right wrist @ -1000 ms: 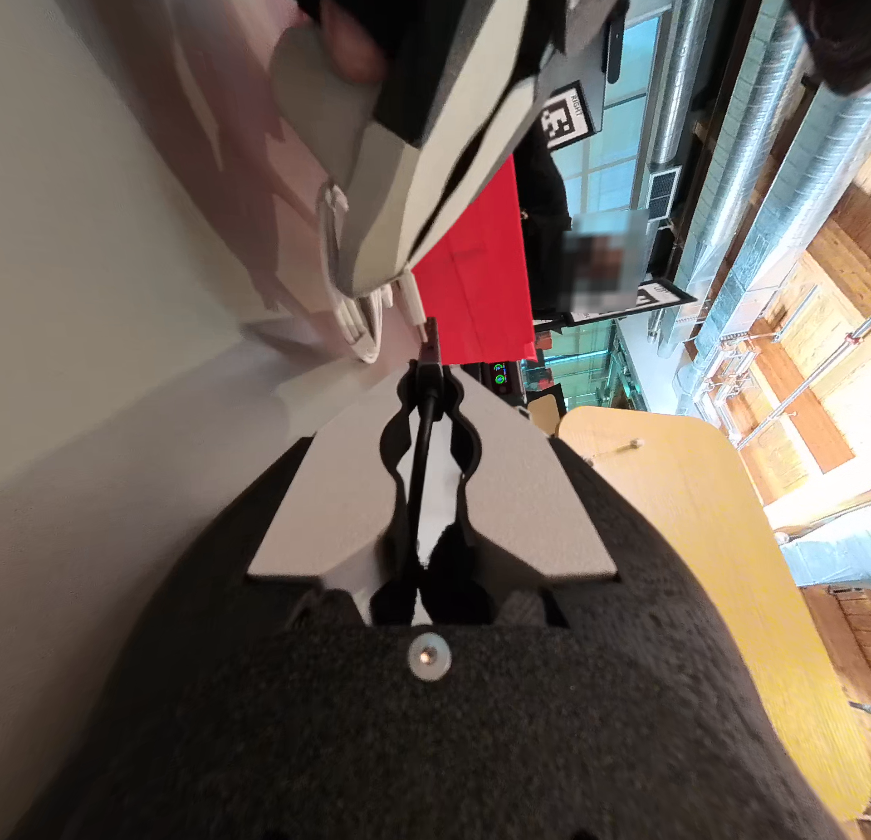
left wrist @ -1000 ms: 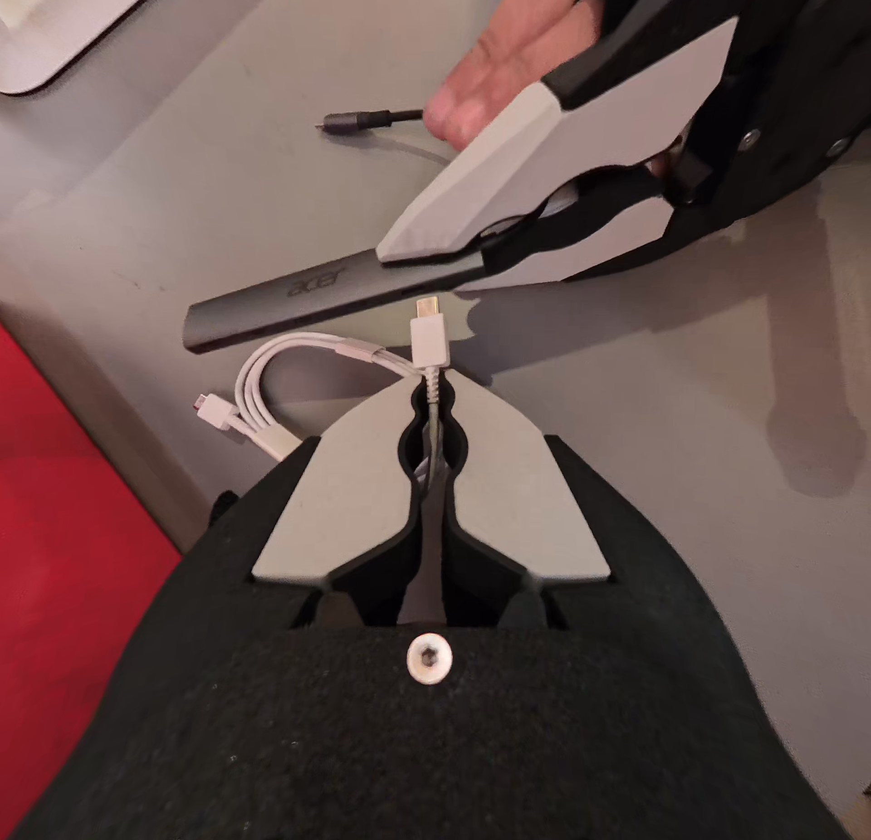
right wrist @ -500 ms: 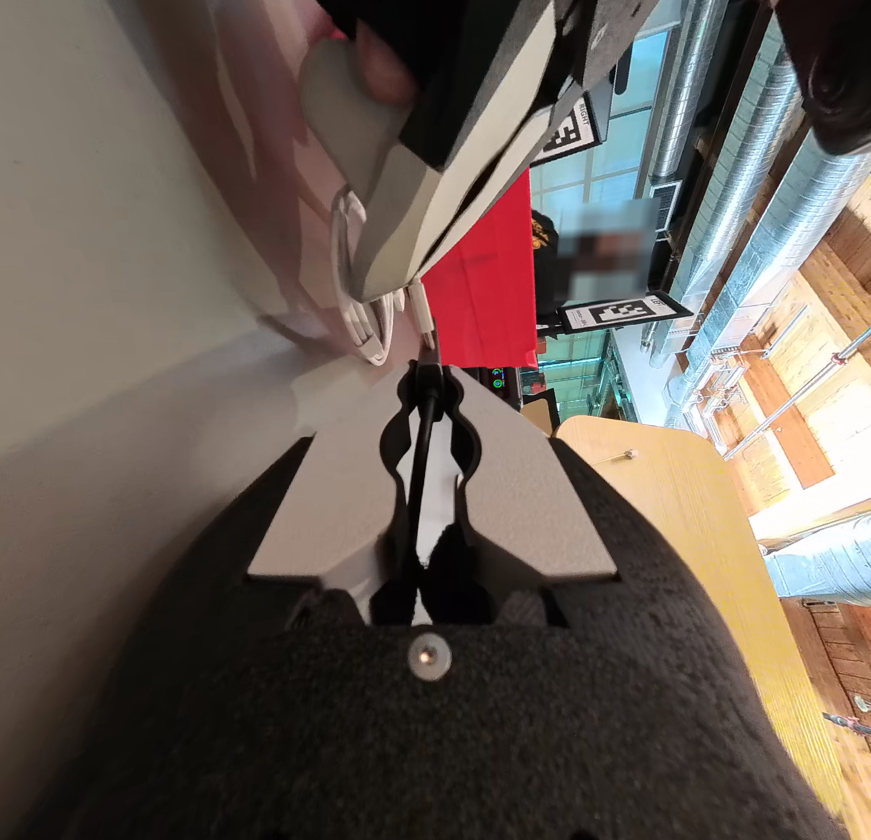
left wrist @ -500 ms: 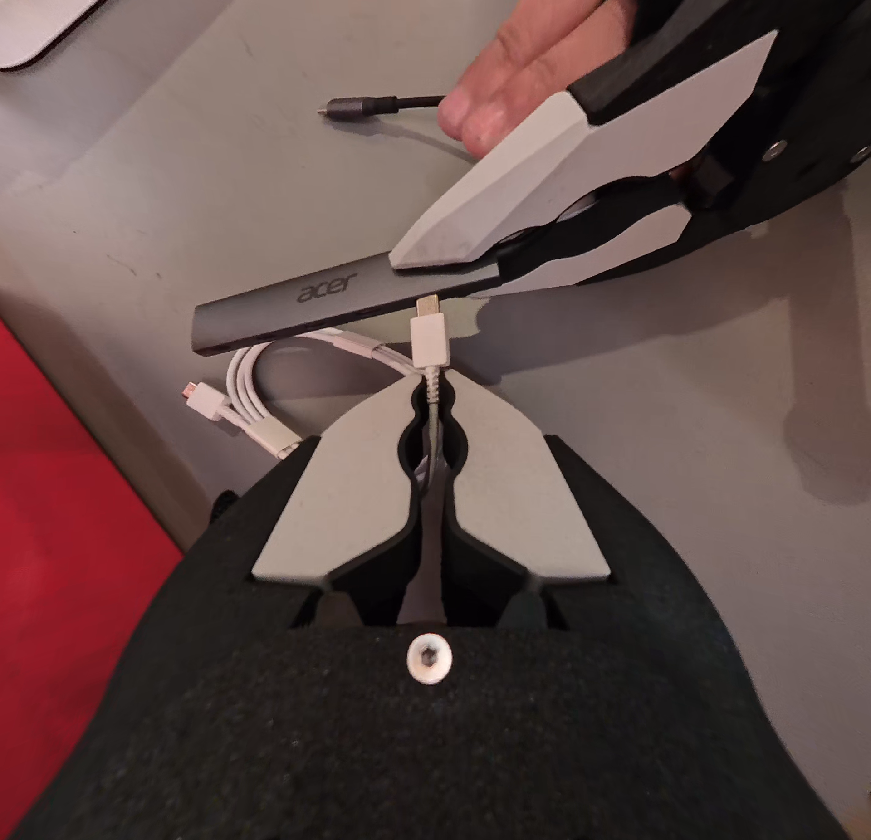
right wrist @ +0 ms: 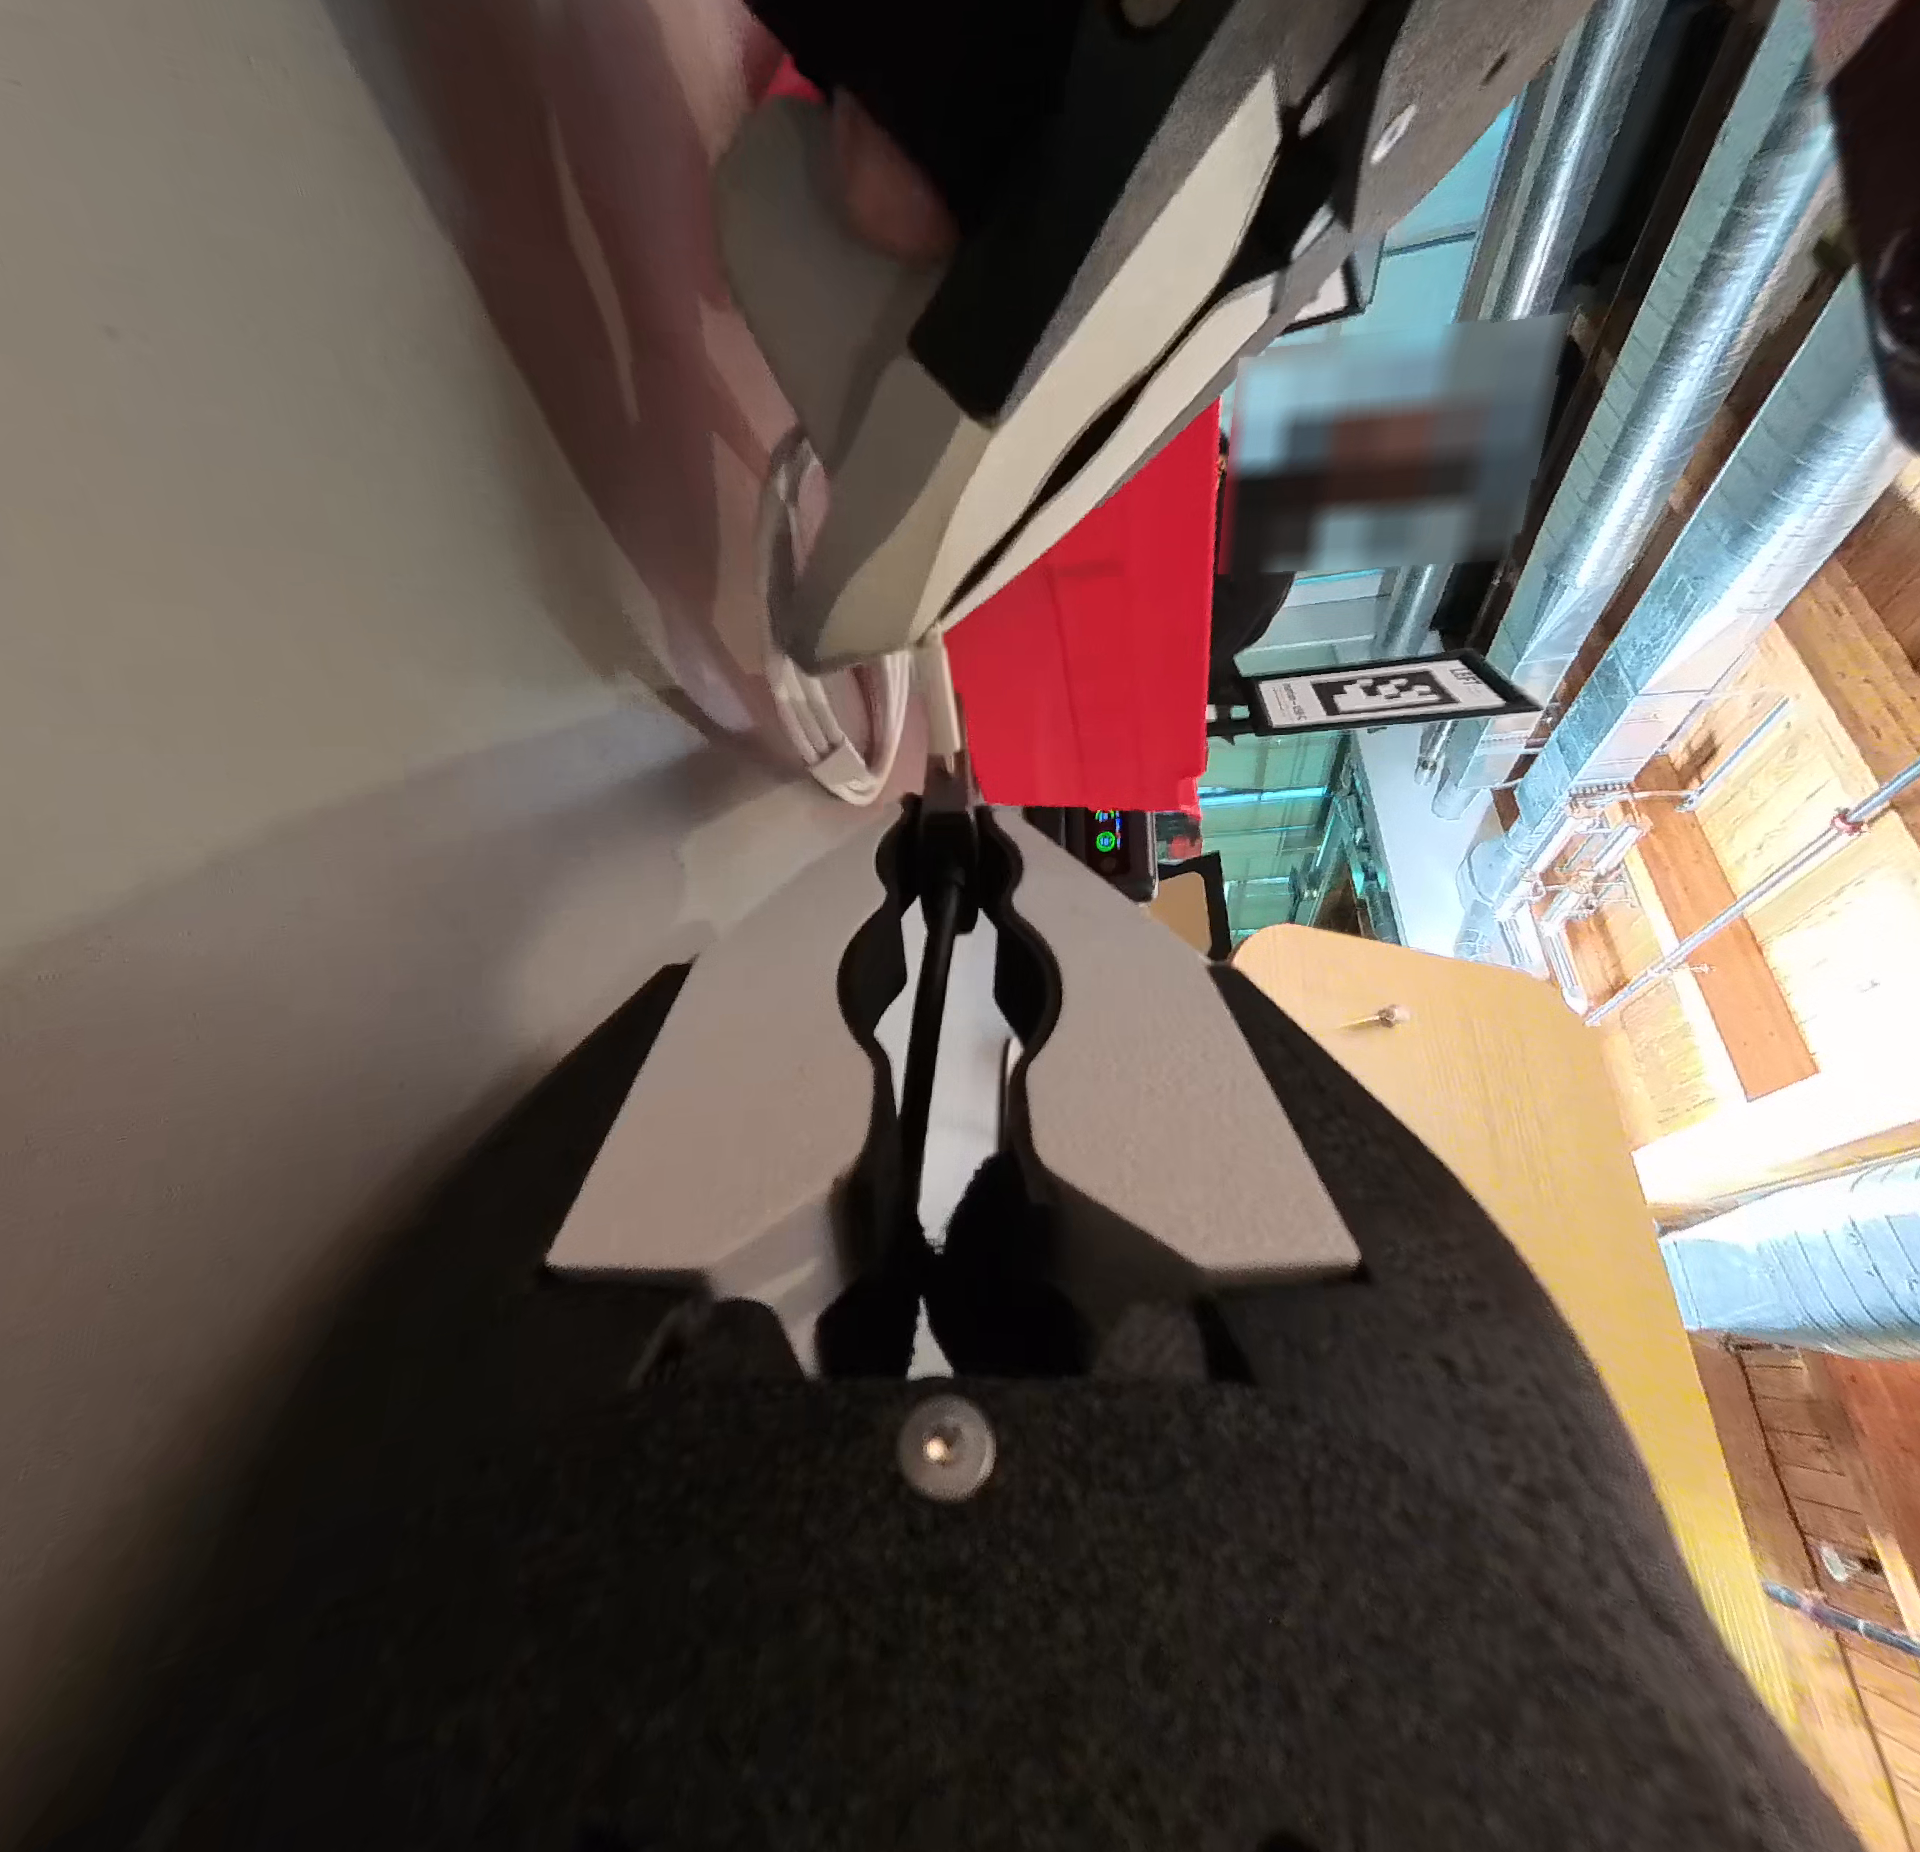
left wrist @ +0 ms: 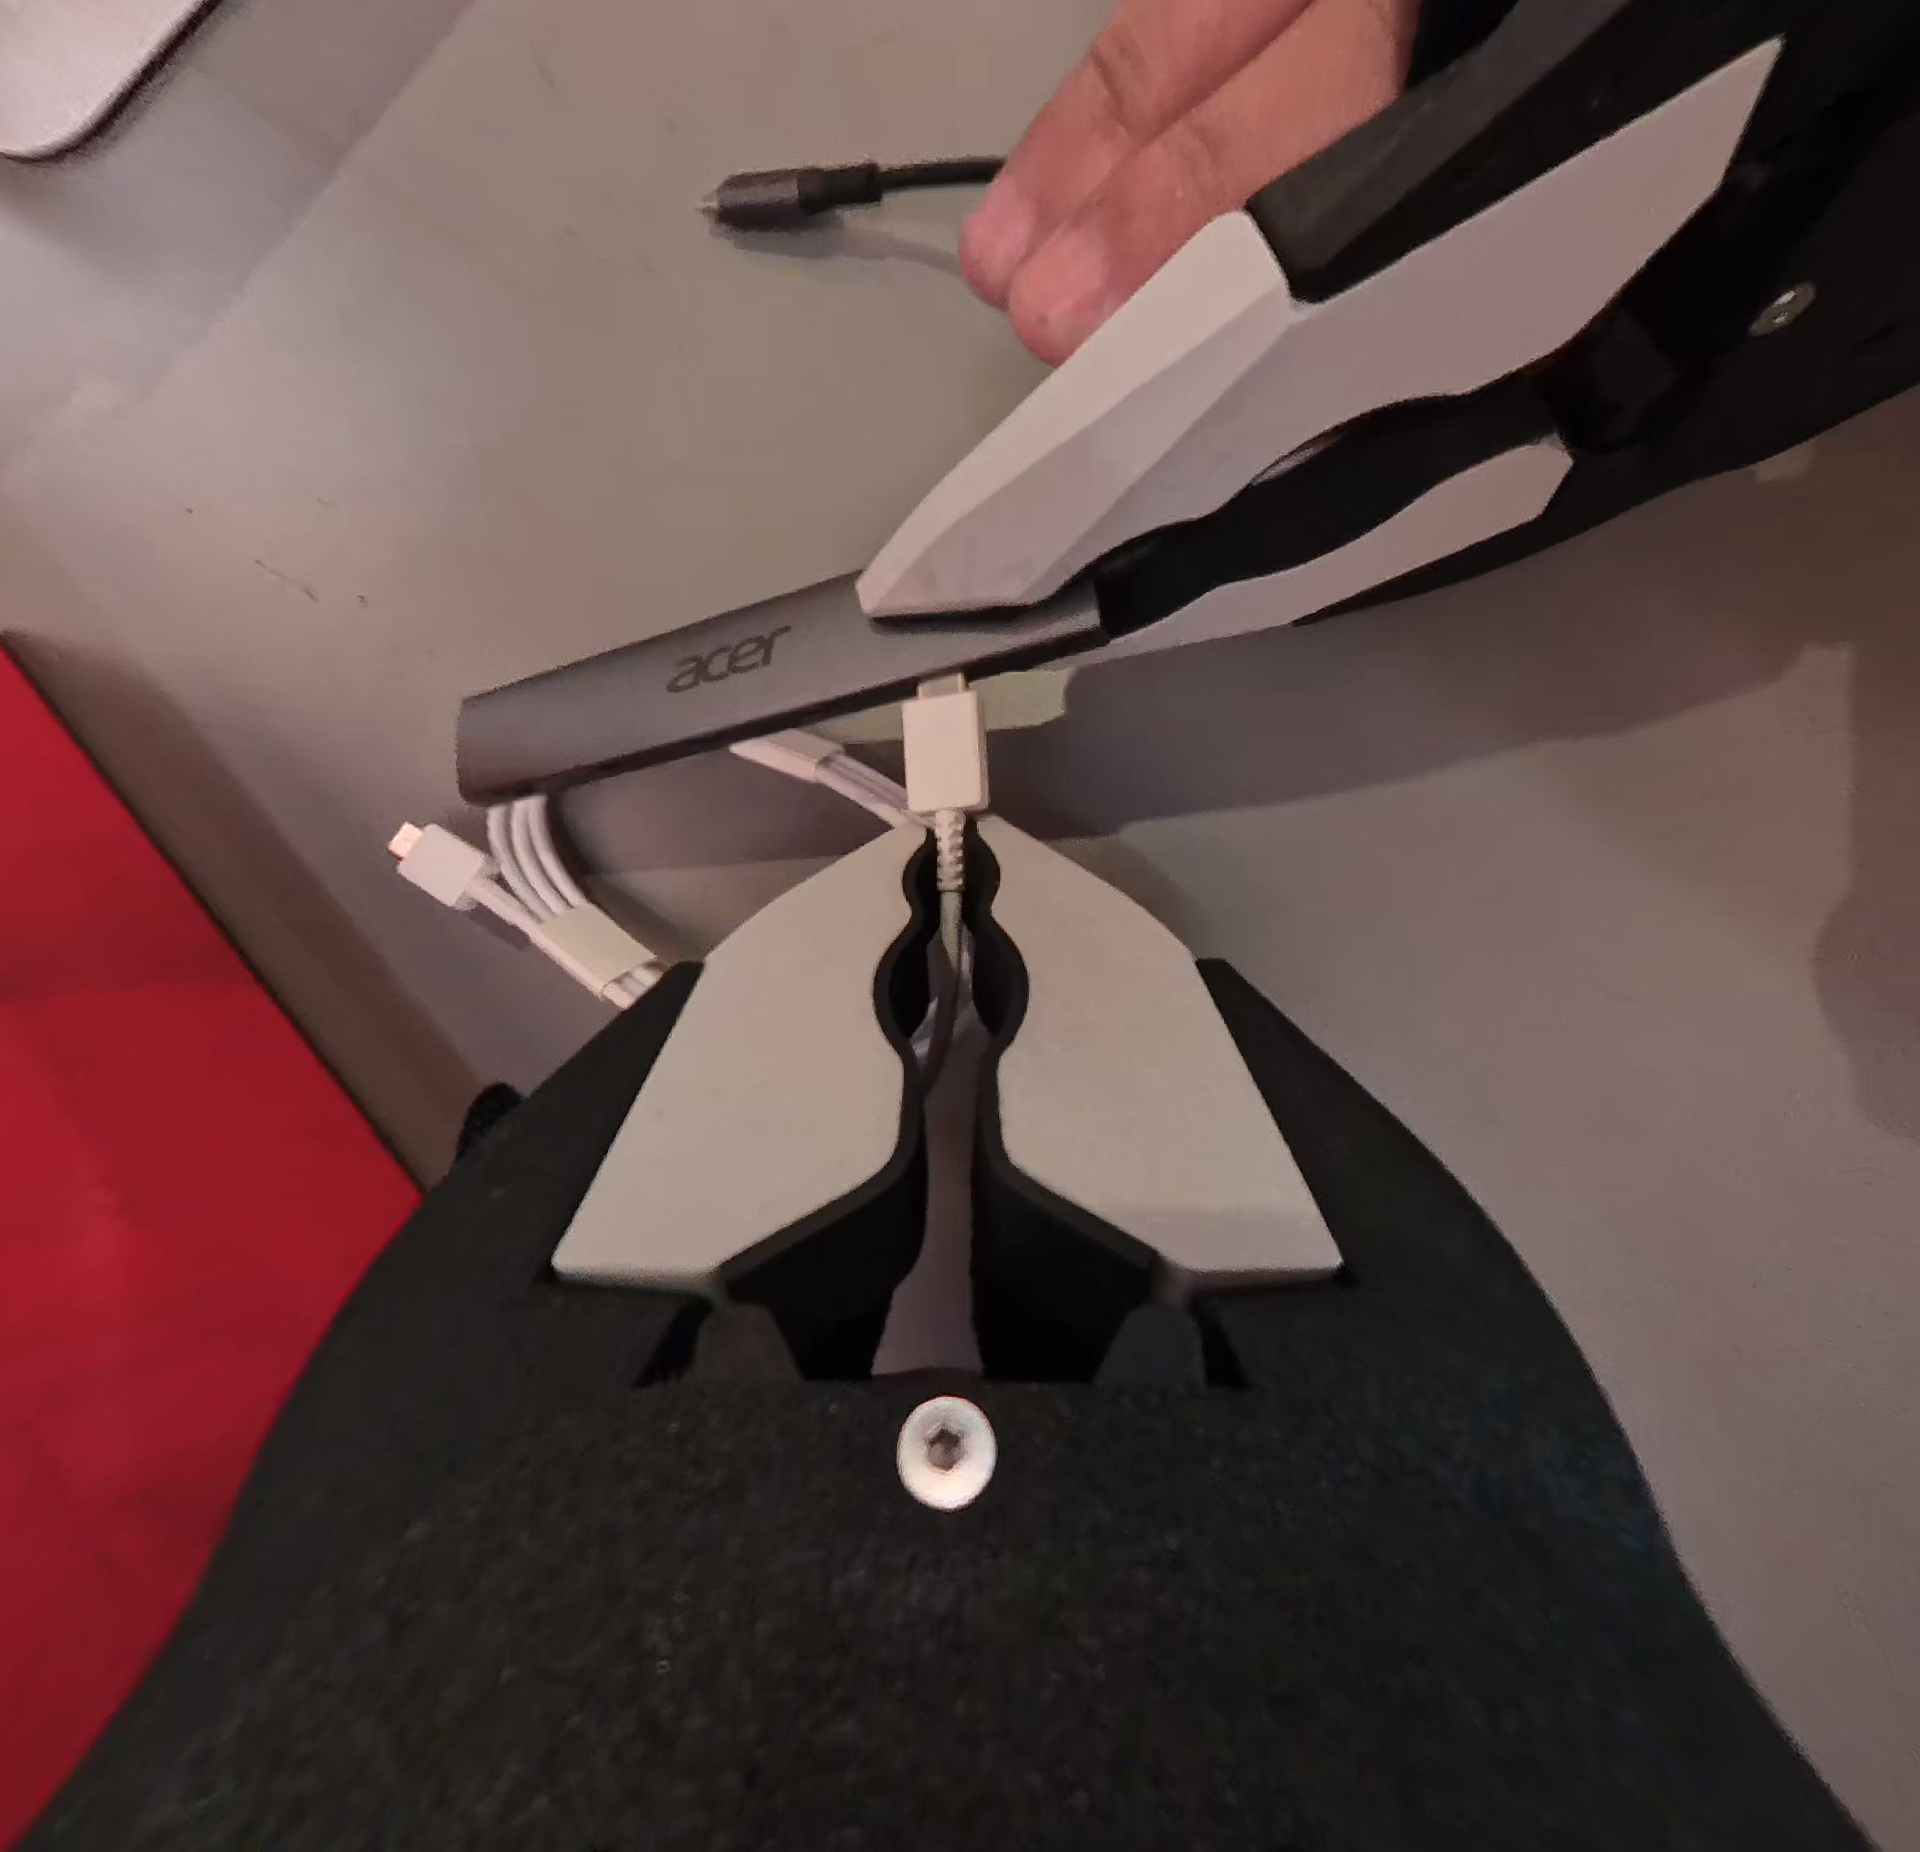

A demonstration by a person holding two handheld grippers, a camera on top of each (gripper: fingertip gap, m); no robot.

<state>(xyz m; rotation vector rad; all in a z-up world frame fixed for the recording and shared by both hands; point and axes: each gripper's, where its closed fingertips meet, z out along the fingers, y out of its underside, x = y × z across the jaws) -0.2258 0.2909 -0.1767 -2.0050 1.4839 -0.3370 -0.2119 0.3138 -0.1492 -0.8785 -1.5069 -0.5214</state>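
A white cable plug (left wrist: 943, 753) is pinched by the left gripper (left wrist: 951, 846) against a dark grey hub (left wrist: 727, 696), itself clamped by the right gripper (left wrist: 987, 607) above the grey table (left wrist: 1455, 971).

Red floor (left wrist: 156, 1075) beside grey table (left wrist: 1455, 971); pale wooden tabletop (right wrist: 1455, 1127), silver ducts (right wrist: 1662, 275) beyond.

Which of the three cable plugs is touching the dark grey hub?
The white plug held by the left gripper; the bundle's plug and black plug lie apart.
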